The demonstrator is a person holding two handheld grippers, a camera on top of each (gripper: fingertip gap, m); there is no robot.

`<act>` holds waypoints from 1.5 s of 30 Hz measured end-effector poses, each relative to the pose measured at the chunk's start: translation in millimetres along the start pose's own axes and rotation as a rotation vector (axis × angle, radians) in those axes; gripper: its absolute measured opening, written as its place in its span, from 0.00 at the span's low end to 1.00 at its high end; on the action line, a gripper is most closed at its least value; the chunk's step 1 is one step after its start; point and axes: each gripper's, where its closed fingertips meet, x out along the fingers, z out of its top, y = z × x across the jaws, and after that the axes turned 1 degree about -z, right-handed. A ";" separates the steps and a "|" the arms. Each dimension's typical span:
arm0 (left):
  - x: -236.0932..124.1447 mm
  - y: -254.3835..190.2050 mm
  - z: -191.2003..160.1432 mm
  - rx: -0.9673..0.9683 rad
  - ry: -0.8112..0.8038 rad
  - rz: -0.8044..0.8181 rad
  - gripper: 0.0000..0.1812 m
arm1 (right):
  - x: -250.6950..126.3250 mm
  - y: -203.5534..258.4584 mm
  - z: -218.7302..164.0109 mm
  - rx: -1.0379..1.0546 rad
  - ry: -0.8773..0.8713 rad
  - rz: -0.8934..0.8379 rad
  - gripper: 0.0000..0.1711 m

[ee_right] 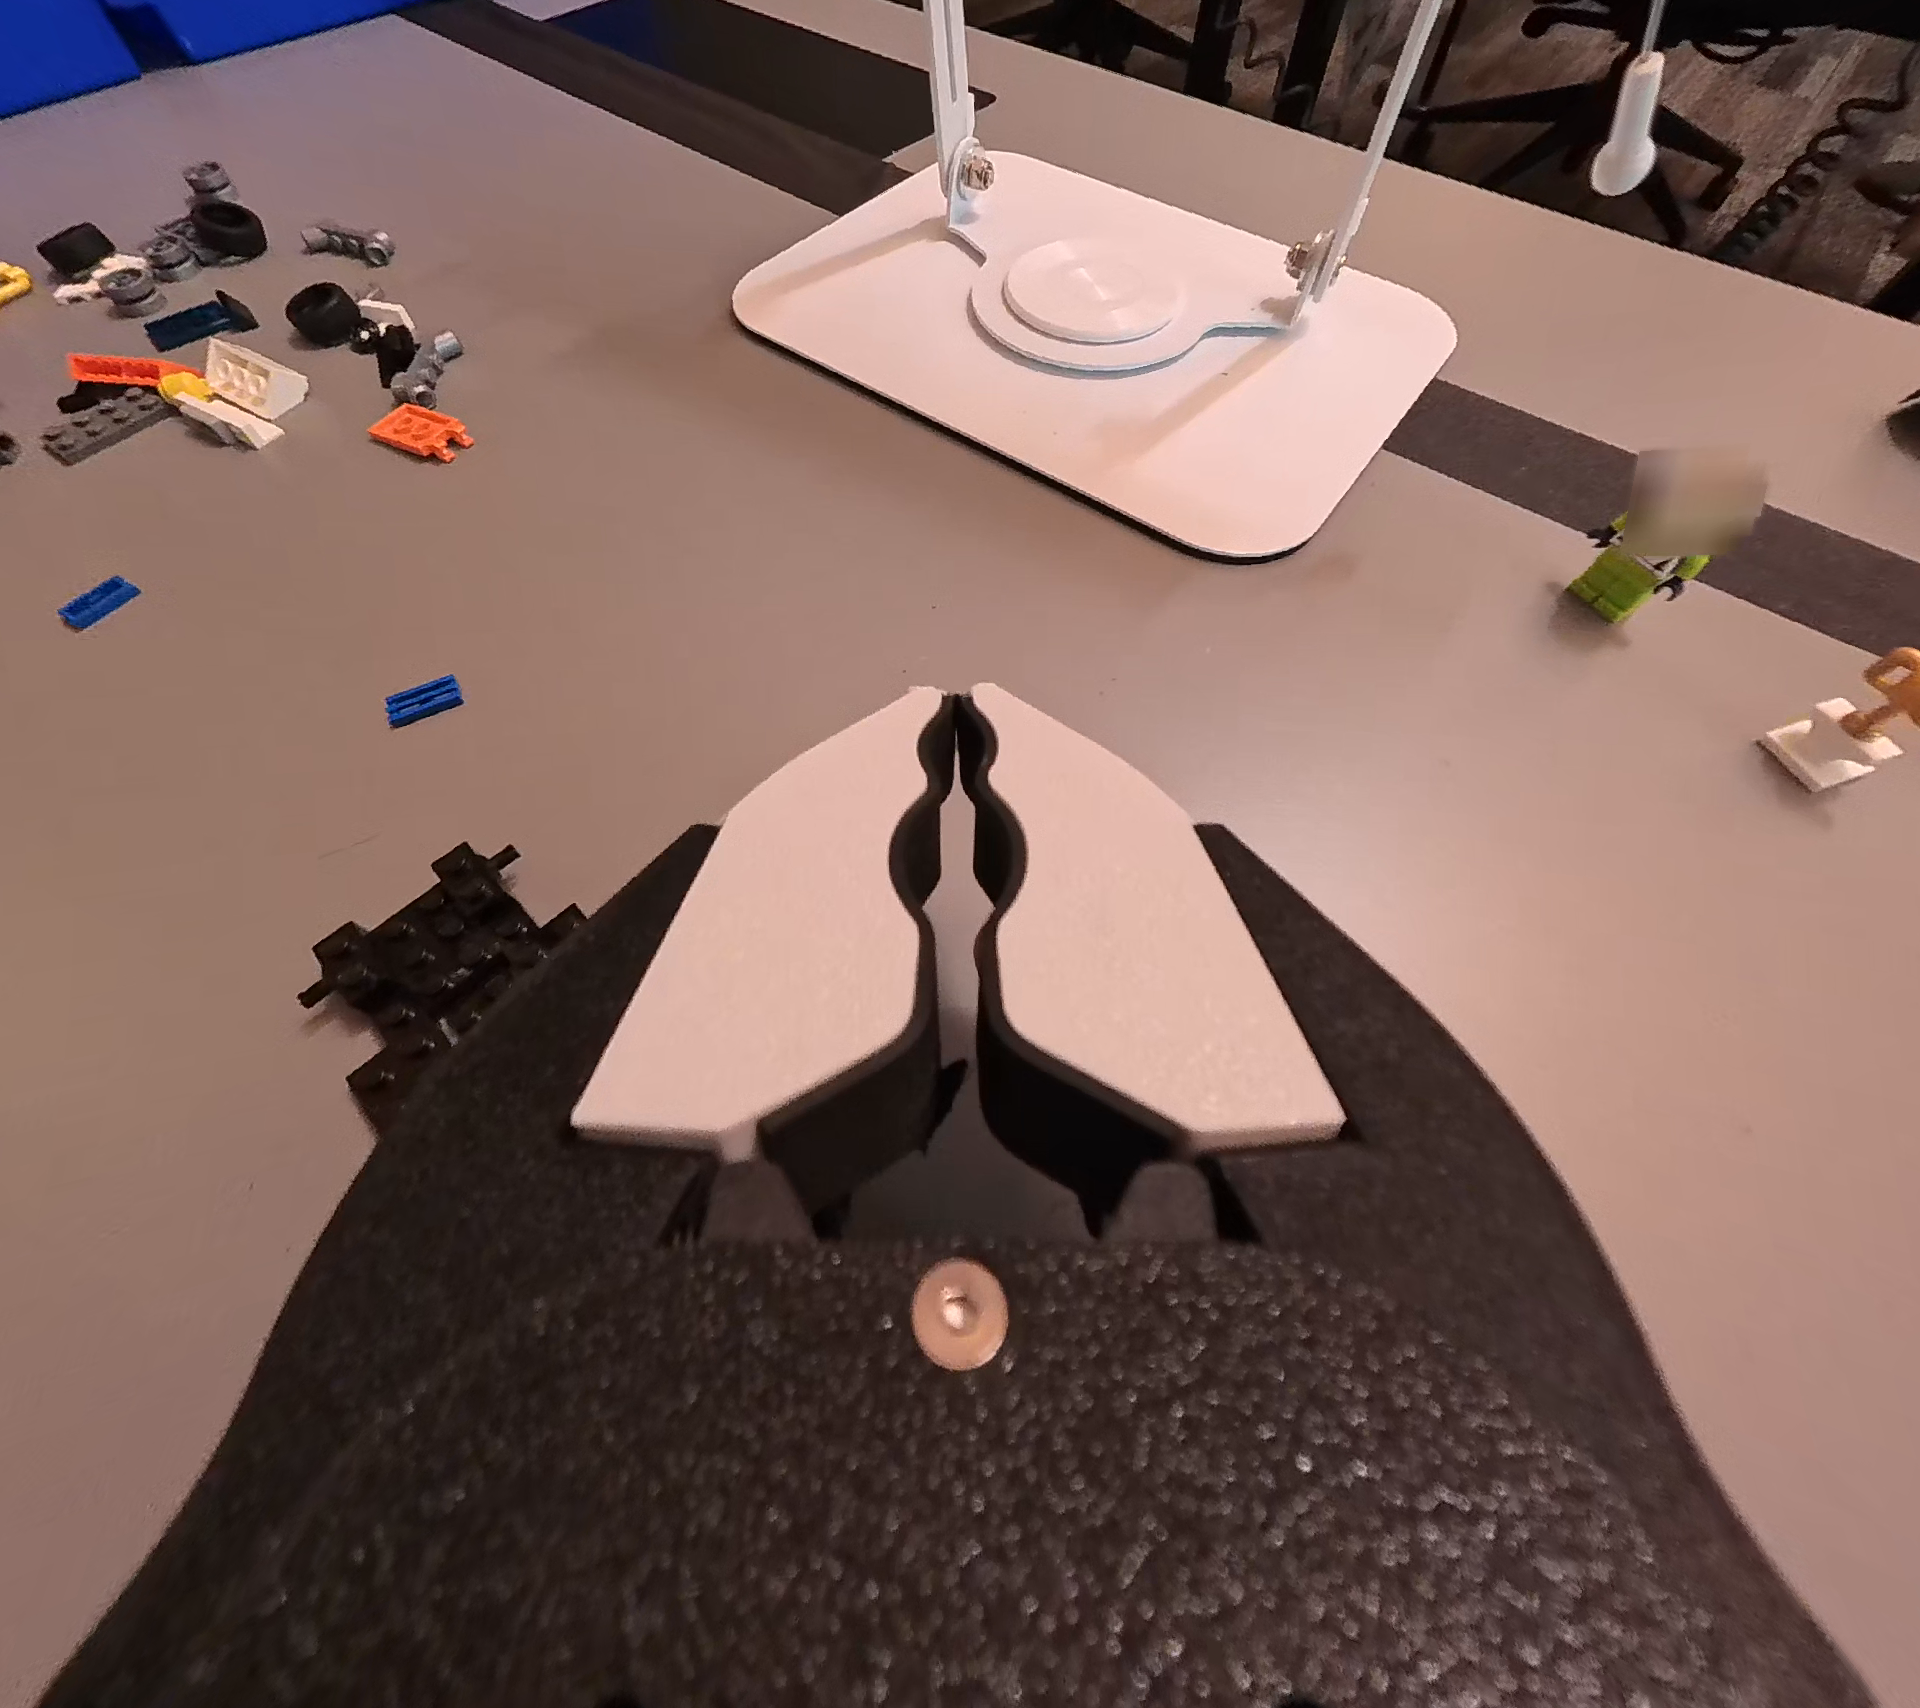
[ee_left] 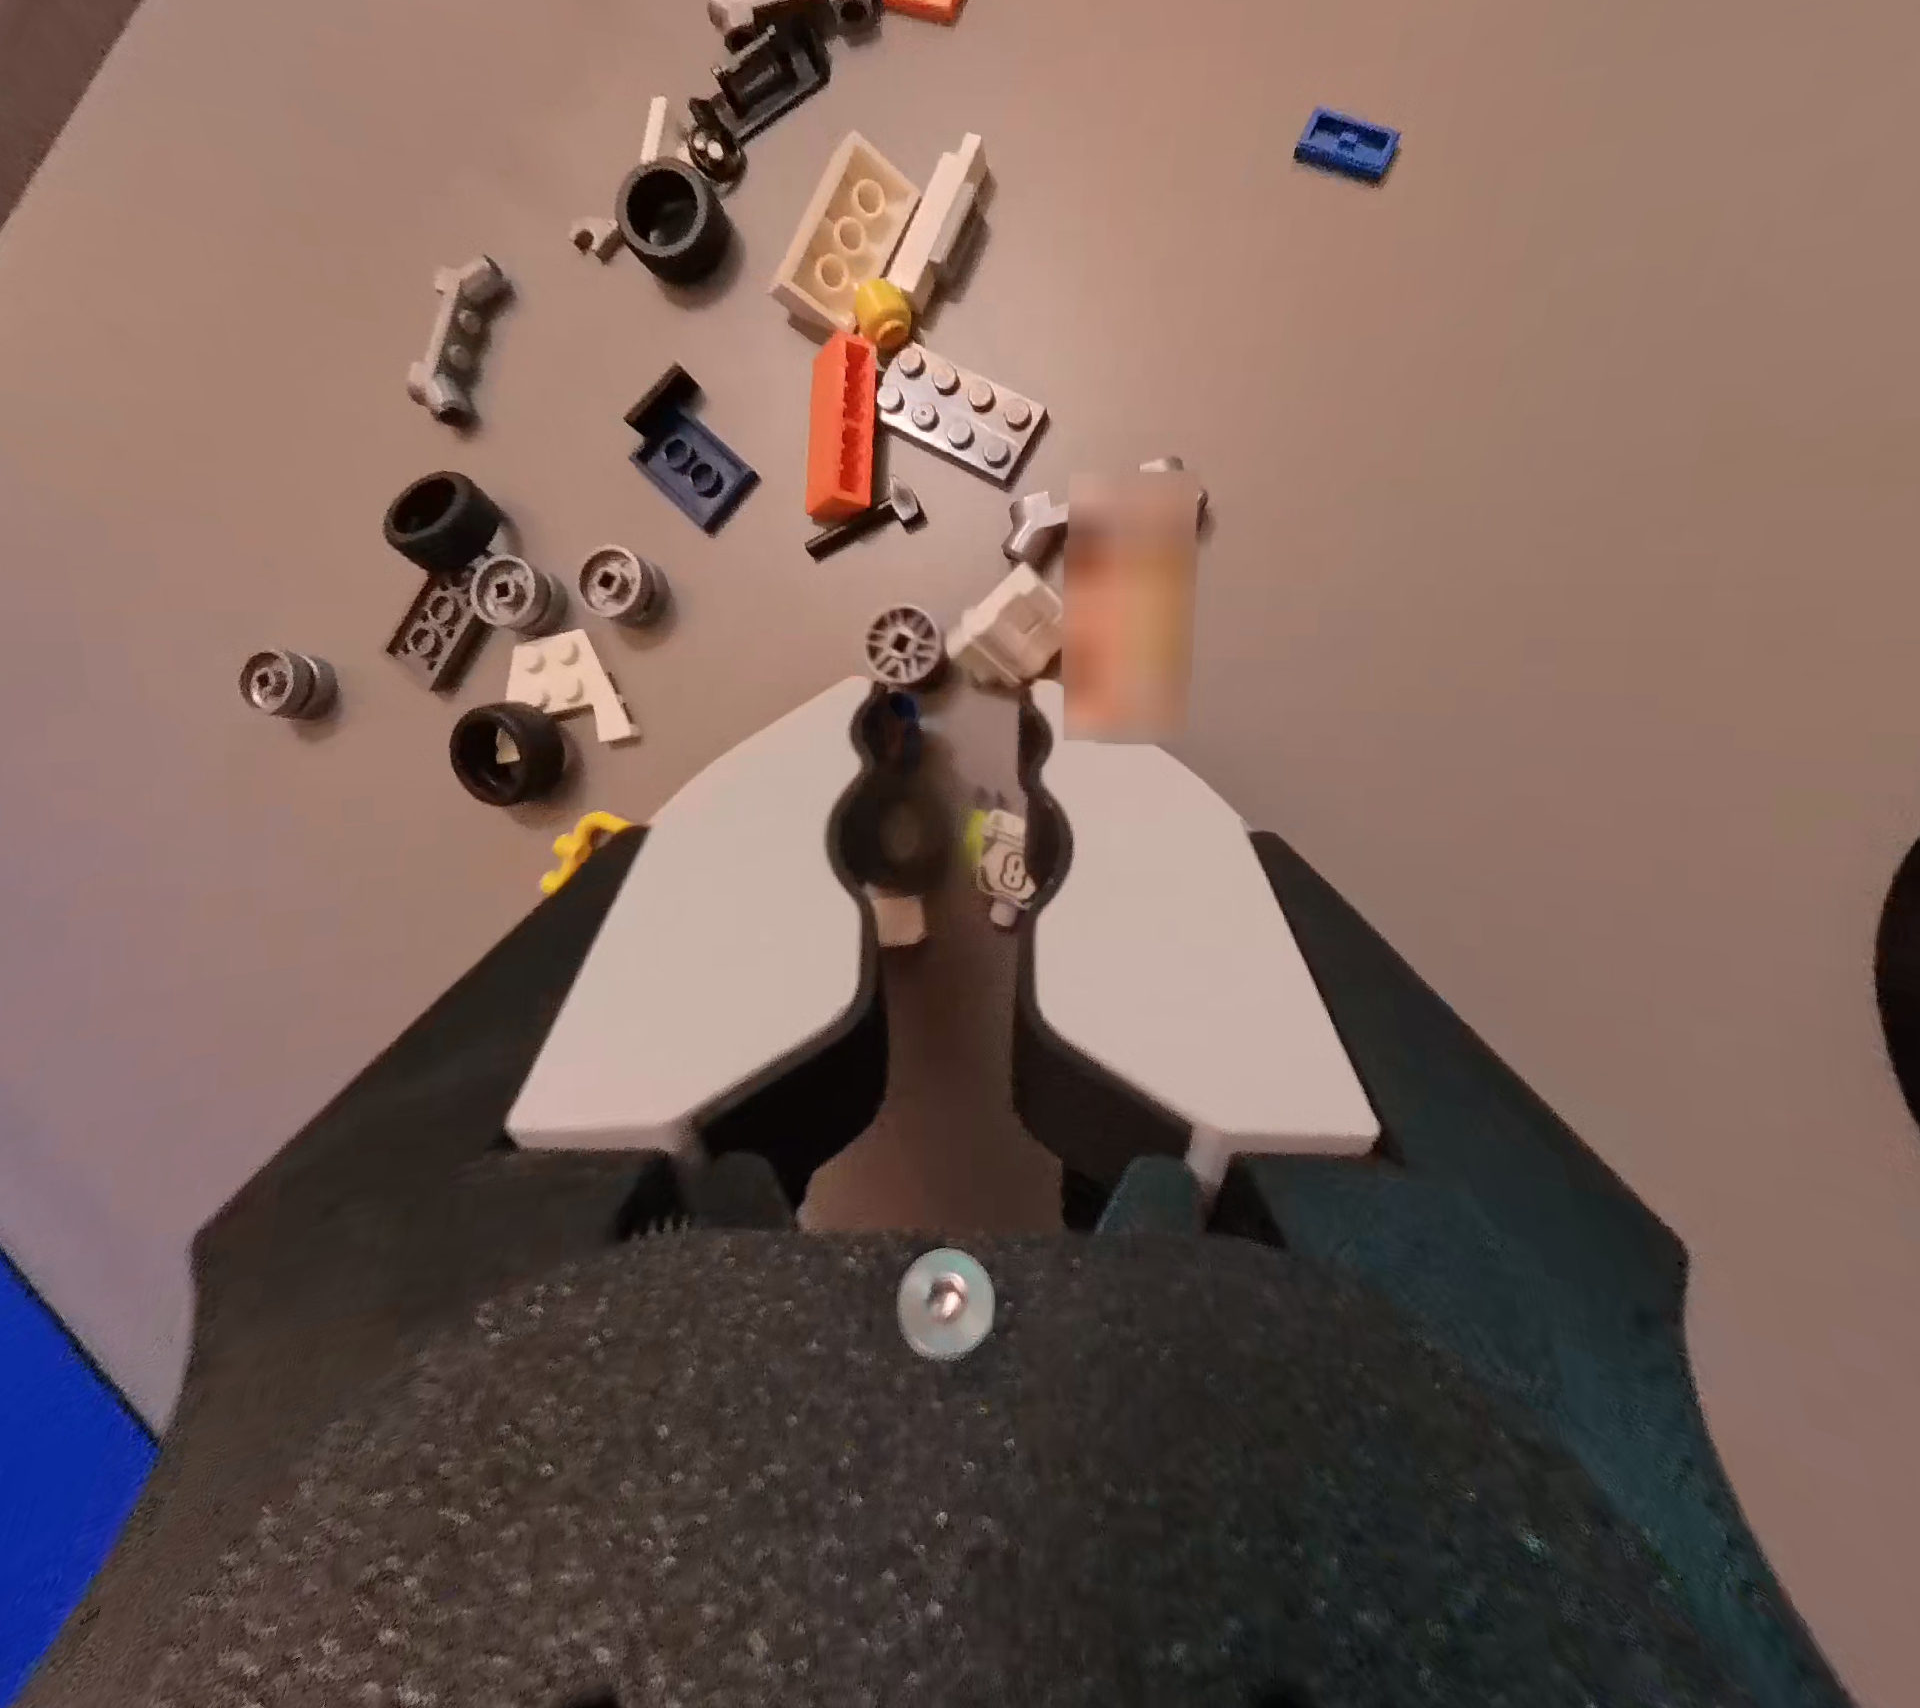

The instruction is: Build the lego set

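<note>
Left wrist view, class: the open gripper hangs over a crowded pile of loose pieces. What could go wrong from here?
1. The left gripper is open above tightly packed bits; closing may catch the grey wheel hub together with its neighbours.
2. Round black tyres could roll if nudged.
3. The right gripper, shut and empty, hides part of the black chassis.

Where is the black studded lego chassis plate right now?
In the right wrist view, the black studded lego chassis plate lies on the grey table, lower left, partly hidden behind the right hand-held gripper.
</note>
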 end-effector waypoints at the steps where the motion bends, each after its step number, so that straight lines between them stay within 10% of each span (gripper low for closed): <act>1: 0.9 0.3 -2.8 0.007 0.021 -0.002 0.10 | -0.2 -0.5 0.1 0.001 -0.001 -0.001 0.00; 45: 51.0 -70.2 79.8 0.258 -0.018 -0.217 0.03 | -3.0 -2.2 4.0 0.011 -0.015 0.009 0.00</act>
